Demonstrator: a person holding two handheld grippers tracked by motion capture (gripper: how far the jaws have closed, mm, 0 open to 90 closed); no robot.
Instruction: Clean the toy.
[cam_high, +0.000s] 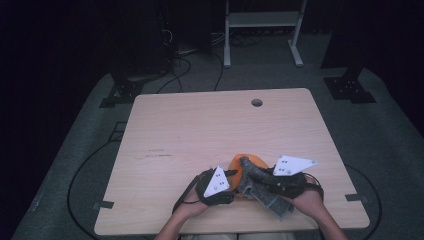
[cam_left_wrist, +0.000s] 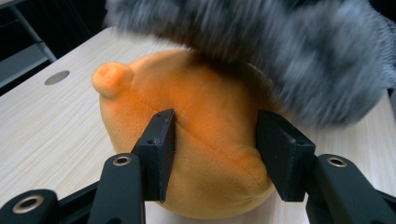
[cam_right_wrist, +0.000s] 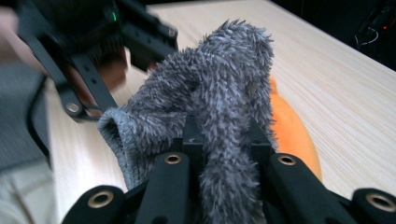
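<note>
a: high view? where's the plush?

b: orange plush (cam_high: 239, 167) near the table's (cam_high: 200, 130) front edge, between left gripper (cam_high: 231, 173) and right gripper (cam_high: 250, 175); grey cloth (cam_high: 260, 187) drapes over it.

a: left gripper view?

b: jaws clamped on the orange plush (cam_left_wrist: 205, 135), cloth (cam_left_wrist: 280, 51) blurred above.

a: right gripper view?

b: jaws pinched together on the grey cloth (cam_right_wrist: 219, 107); plush (cam_right_wrist: 292, 133) behind.
</note>
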